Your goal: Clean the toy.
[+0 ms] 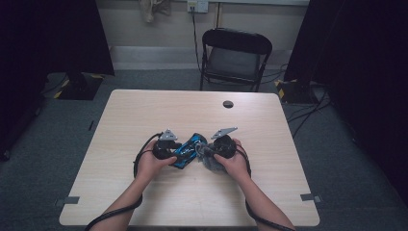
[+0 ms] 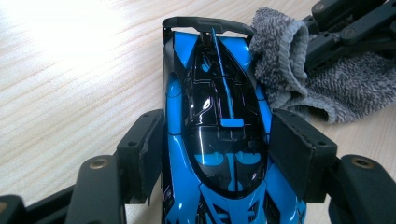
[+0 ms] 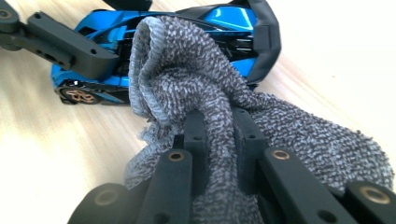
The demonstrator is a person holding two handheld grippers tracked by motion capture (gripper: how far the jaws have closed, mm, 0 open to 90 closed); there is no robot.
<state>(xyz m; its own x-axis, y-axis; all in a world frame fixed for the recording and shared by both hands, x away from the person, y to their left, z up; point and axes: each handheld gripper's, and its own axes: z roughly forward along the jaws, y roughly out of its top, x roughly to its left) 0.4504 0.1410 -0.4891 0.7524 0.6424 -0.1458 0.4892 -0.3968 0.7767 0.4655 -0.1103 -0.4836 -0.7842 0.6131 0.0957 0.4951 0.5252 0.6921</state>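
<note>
Toy car [image 2: 217, 135], blue w/ black, sits on the bench [image 1: 144, 115] right between the two pads of the left hand-held gripper [image 2: 217, 154]; in the high view it is near the bench centre, w/ the left hand-held gripper at its 9 o'clock and the right hand-held gripper [image 3: 224, 135] at its 3 o'clock. Grey cloth [image 3: 196, 84] lies against the car's rear part, at about 1 o'clock from the car in the left gripper view, touching the black wing [image 2: 205, 22].

Car body is glossy hard plastic, long and low, pointed canopy shape, a bronze-colour wheel [image 3: 78, 95] is visible at the side. Cloth is soft terry, looped texture, w/ a ribbed hem, folded in a lump. Bench top is pale wood grain, smooth.

Left hand-held gripper: approx. half open, both pads press the car's sides, so it grips the car. Right hand-held gripper: jaws nearly together, pinching a fold of the cloth between them; the cloth bulges up over the car's side.
</note>
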